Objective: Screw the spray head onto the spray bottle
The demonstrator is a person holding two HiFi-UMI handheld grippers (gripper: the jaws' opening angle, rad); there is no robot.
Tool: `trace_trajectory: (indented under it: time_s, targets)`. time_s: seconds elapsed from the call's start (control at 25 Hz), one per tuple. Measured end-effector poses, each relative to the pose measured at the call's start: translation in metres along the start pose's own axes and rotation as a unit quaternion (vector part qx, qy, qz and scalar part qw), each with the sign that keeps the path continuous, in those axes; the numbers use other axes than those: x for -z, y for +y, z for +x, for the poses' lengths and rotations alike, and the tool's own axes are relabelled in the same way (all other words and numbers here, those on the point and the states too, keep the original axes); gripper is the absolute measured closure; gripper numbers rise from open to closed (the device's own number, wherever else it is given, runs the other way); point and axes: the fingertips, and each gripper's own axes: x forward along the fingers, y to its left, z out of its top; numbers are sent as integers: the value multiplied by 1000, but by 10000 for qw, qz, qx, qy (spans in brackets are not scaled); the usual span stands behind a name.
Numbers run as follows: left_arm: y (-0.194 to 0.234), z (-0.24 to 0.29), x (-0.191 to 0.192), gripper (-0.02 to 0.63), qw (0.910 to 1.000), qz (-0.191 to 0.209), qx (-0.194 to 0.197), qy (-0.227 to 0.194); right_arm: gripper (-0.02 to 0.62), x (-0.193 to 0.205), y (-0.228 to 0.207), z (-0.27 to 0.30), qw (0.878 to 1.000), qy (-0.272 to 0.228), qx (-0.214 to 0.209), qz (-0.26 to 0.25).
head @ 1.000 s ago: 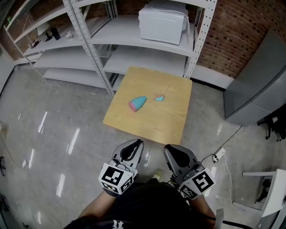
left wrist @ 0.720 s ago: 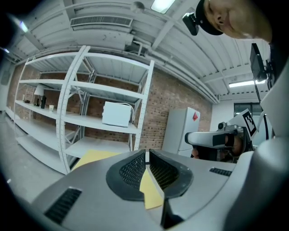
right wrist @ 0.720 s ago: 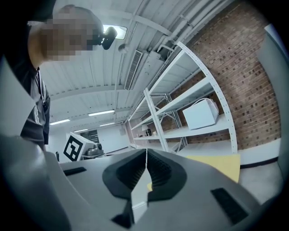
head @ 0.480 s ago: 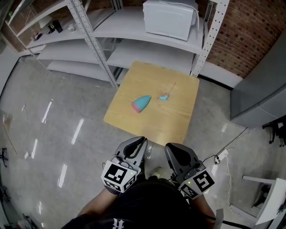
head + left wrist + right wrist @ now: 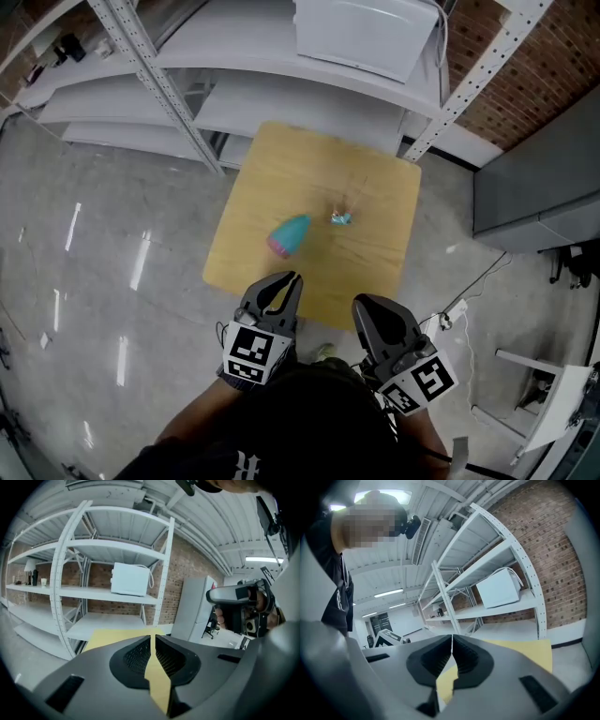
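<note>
Teal spray bottle (image 5: 289,234) on its side mid-surface (image 5: 272,169), spray head (image 5: 340,218) near it, apart, left claw (image 5: 284,281) and right claw (image 5: 367,307) at the near edge, both pressed together, empty, nothing between them and the bottle, white shelving (image 5: 281,98) with white box (image 5: 361,33) behind.

Legible text: none in any view.

Square black-and-white markers (image 5: 251,354) on the cube of the left gripper (image 5: 290,278) and on that of the right gripper (image 5: 362,306) are coded block patterns, with no letters or digits.

White print (image 5: 246,464) on the person's dark top (image 5: 309,422), at the bottom edge of the head view, is cut off by the frame and too small to read (a few strokes only).
</note>
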Motion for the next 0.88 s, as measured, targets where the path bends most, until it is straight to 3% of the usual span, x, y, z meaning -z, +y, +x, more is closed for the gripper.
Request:
trace_trajectory:
  time_s: [0.16, 0.36, 0.6, 0.88]
  targets:
    - [51, 37, 9, 564, 9994, 132, 69, 305, 594, 3, -23, 48, 9991, 136, 355, 169]
    - [97, 77, 46, 474, 9954, 297, -95, 904, 594, 17, -45, 84, 9971, 377, 515, 404]
    - [123, 126, 114, 370, 9794, 571, -301, 1915, 594, 30, -80, 106, 9950, 723, 368, 579]
    - [138, 164, 158, 330, 9606, 665, -330, 2677, 594, 50, -123, 119, 9910, 1029, 349, 783]
